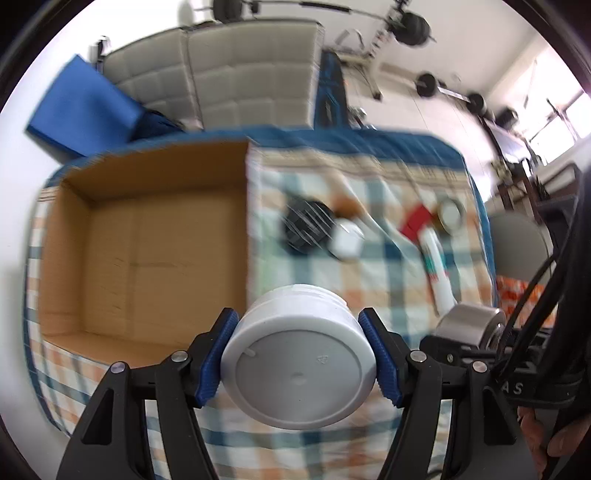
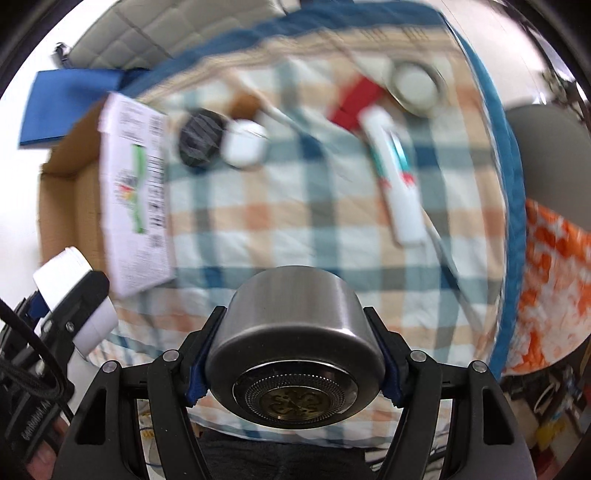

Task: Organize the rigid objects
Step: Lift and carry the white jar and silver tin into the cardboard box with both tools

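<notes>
White jar (image 1: 299,354) clamped in left fingers (image 1: 218,354); right fingers (image 2: 197,369) clamp steel cup (image 2: 295,350).

Behind the checked tablecloth (image 1: 369,295) stands a grey sofa (image 1: 236,77), with barbells (image 1: 415,27) further back.

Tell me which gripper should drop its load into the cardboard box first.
Left. The left gripper holds the white jar right beside the open cardboard box; the right gripper, holding the steel cup, sits farther from it.
</notes>
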Demonstrator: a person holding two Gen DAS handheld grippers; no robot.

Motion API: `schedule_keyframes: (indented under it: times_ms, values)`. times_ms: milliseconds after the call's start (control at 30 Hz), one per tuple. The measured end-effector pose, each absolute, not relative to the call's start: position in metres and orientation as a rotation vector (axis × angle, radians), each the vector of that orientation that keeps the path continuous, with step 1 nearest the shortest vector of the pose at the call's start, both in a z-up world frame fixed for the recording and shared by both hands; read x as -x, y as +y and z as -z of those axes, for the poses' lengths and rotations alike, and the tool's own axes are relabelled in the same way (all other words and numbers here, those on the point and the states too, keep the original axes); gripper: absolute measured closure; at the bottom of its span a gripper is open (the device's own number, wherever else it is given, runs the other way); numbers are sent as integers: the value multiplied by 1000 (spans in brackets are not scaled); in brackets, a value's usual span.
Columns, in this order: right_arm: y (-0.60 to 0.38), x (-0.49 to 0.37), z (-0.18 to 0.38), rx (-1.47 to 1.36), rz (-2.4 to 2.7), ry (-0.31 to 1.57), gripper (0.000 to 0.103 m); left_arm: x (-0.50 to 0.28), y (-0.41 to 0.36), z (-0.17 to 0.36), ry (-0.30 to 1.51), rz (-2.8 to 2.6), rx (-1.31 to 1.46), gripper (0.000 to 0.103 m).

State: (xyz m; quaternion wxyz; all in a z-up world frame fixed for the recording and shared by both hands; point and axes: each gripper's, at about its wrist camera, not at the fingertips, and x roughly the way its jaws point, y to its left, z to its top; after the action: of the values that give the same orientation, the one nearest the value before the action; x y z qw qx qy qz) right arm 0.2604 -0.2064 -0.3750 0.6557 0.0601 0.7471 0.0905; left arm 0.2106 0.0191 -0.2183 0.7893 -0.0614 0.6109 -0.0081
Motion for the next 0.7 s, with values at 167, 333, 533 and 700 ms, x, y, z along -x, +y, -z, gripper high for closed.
schedule_keyframes:
  times_ms: [167,333,533,700]
  values:
    - [-133,-269,318,-143,-284,1650,30,-233,90,211,1281,-42,151,38]
    - [-45,-294,293,-135,-318,1640,30,-254,162,212,1307,-68,179,38]
    - [49,-341,325,-119,-313,1670,30,-297,232,278,1419,-51,288,38]
    - [93,-369,374,-56,-228,1720,30,-319,256,337,1515,-17,331,38]
